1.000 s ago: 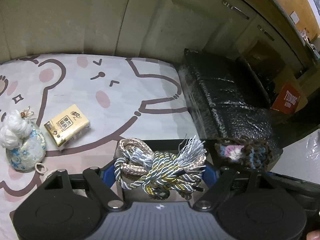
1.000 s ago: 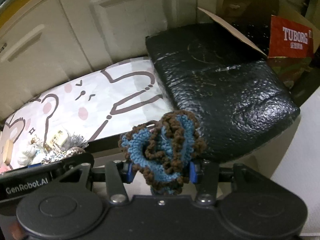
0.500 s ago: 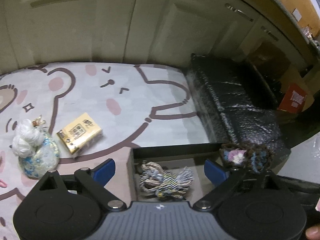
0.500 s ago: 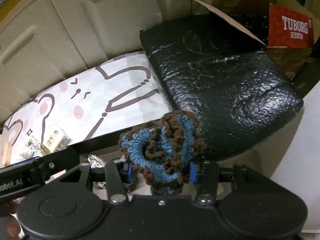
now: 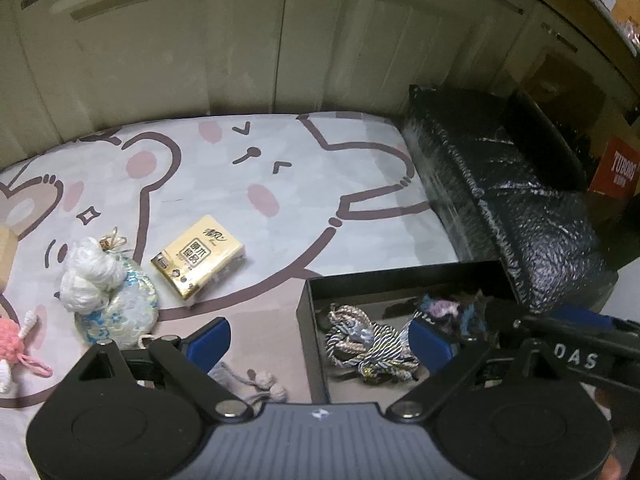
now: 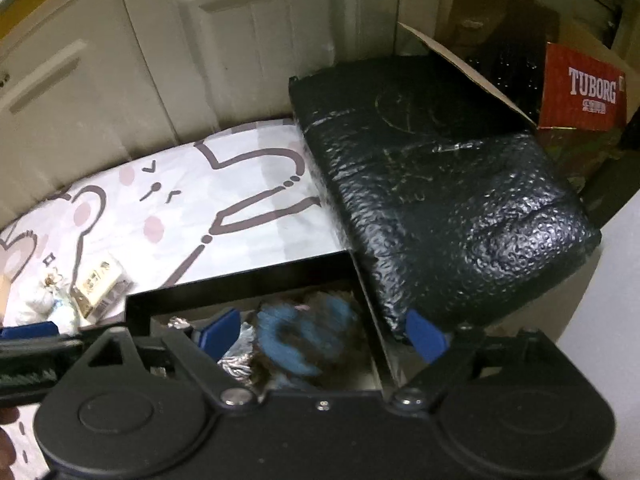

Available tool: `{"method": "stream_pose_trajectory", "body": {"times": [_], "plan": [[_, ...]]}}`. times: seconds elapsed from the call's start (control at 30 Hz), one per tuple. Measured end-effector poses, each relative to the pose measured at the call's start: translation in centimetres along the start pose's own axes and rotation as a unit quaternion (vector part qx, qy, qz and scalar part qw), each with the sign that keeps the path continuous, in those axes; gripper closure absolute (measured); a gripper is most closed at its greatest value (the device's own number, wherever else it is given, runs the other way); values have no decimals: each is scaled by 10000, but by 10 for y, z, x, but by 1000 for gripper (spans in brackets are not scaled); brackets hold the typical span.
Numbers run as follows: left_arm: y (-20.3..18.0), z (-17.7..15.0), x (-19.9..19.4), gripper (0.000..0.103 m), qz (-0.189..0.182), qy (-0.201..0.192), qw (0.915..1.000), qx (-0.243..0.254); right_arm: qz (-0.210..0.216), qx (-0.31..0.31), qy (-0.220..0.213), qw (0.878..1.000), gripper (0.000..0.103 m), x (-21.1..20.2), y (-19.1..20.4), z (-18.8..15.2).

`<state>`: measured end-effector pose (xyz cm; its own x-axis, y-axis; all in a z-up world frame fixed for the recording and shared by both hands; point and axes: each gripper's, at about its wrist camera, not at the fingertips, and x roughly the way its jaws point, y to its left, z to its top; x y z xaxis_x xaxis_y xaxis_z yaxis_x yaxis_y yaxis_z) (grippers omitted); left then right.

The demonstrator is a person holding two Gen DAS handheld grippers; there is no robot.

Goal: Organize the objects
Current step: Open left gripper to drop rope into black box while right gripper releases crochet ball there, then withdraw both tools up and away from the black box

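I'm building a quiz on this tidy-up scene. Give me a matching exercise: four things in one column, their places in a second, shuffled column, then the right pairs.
Things:
1. blue-and-brown crocheted piece
2. yellow tissue packet
3. twisted cord bundle with tassel
4. pale floral fabric pouch

Places:
A. on the cartoon bear sheet, left of the tissue packet
B. in the black box, at its right end
C. on the bear sheet, between pouch and box
D. in the black box, at its left end

Pairs: 1-B, 2-C, 3-D, 4-A
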<state>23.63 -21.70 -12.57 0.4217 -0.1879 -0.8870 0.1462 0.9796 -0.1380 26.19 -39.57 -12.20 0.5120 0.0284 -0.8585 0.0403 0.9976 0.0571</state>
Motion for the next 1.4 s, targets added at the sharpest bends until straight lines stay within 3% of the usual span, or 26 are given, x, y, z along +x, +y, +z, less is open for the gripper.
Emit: {"method": "stream_pose_trajectory", "body": {"times": [0.47,0.97,1.4], "plan": [[0,-7,-17,7,145,5,9998,149,-47,-37,-13,10000,12,-18,-6,-6],[5,-22,-45,2,218,76,9994,247,-213,-38,-12,9998,4,-49,-5,-18],[21,-32,-72,0,414,-88,9991,45,-310,-67,-209,9993,1,-81,1,-33]]}}
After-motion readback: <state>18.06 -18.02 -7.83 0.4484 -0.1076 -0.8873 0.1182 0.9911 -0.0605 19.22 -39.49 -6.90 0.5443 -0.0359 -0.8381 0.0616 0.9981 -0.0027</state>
